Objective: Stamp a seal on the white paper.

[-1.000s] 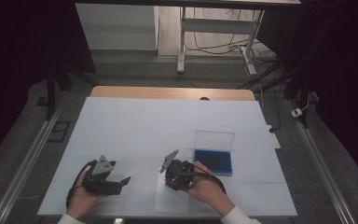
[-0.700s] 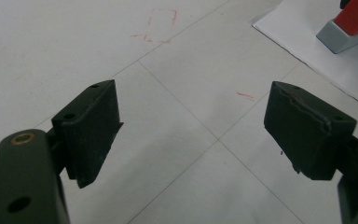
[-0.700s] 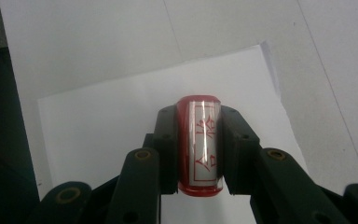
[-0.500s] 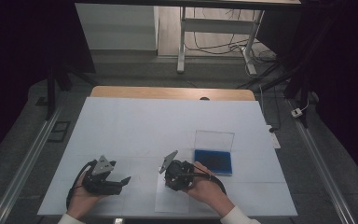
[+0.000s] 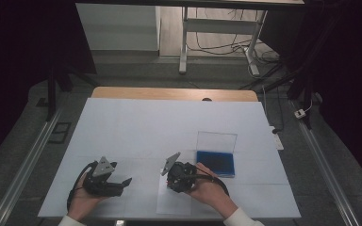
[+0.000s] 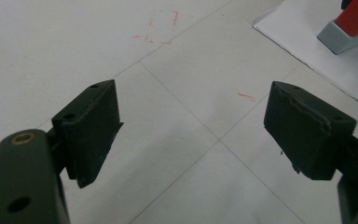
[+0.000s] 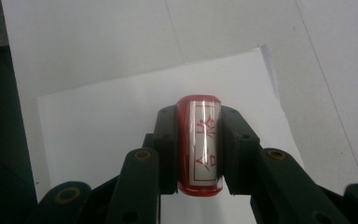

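Two grippers sit low over the near edge of a table (image 5: 169,127) covered in white, each held in one of the person's hands. The right gripper (image 7: 199,140) has its jaws pressed in from both sides on a red stamp (image 7: 200,144), pinching it; in the right gripper view the stamp's flat white face with red characters looks toward the camera, and beneath it lies a white sheet of paper (image 7: 121,116). From the high view the right gripper (image 5: 173,178) hangs over that same sheet (image 5: 169,202), which lies at the table's near edge, and the right hand (image 5: 207,186) grips it from the right. Just beyond and to the right of it stands a blue ink pad (image 5: 215,162) in a clear case with its lid (image 5: 216,141) tipped up at the back. The left gripper (image 6: 191,126) has its jaws spread wide with nothing between them, over bare white surface marked by thin grid lines and a few faint red smudges (image 6: 161,28); at the upper right corner of the left gripper view a corner of the paper and a red and grey piece can be seen. In the high view the left gripper (image 5: 122,183) lies in the left hand (image 5: 82,197), well apart from the right one, pointing toward it
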`<state>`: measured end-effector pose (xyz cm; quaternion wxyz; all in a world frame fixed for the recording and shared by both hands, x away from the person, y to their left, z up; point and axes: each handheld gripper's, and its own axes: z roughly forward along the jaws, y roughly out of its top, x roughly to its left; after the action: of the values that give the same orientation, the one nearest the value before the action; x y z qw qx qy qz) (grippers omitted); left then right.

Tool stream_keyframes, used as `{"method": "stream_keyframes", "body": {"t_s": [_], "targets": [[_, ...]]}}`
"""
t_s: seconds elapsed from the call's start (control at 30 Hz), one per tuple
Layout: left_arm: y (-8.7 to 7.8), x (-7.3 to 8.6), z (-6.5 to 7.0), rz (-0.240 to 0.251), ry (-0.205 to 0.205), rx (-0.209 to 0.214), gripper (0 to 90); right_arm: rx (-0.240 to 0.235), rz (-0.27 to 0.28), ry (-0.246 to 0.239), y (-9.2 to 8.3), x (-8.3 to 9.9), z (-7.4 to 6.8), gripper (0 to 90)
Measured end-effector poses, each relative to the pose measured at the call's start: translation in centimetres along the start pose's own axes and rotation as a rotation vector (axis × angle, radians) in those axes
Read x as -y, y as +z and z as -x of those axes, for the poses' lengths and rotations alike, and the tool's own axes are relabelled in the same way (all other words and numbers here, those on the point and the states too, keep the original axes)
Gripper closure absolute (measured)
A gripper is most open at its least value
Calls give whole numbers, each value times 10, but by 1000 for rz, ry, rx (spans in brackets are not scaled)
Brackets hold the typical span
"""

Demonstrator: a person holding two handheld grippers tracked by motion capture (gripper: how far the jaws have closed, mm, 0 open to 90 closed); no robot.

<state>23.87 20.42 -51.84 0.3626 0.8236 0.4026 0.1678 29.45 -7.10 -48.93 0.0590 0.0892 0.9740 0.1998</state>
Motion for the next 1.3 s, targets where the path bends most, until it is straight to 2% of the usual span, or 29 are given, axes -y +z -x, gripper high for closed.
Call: {"method": "stream_keyframes", "body": {"t_s": [0.07,0.13,0.2,0.27,0.33,0.43,0.63,0.93,1.3], "targets": [[0,0,0,0,0,2,186,5,0,1,-1,0,-1,693],[0,0,-1,-1,0,1,185,4,34,-11,-4,2,1,692],[0,0,-1,0,-1,2,185,-16,44,-21,-5,4,2,691],[0,0,-1,2,-3,2,185,-4,62,-32,-8,6,2,690],[0,0,-2,2,-3,1,186,3,95,-19,-13,7,3,690],[-1,1,-2,3,-3,0,186,-13,157,13,-27,8,6,689],[-1,0,-1,3,-2,0,186,-4,205,42,-44,12,10,689],[-1,0,-1,4,0,1,186,20,219,58,-52,18,16,689],[-1,0,-1,2,5,-1,186,61,251,119,-66,33,32,689]]}}
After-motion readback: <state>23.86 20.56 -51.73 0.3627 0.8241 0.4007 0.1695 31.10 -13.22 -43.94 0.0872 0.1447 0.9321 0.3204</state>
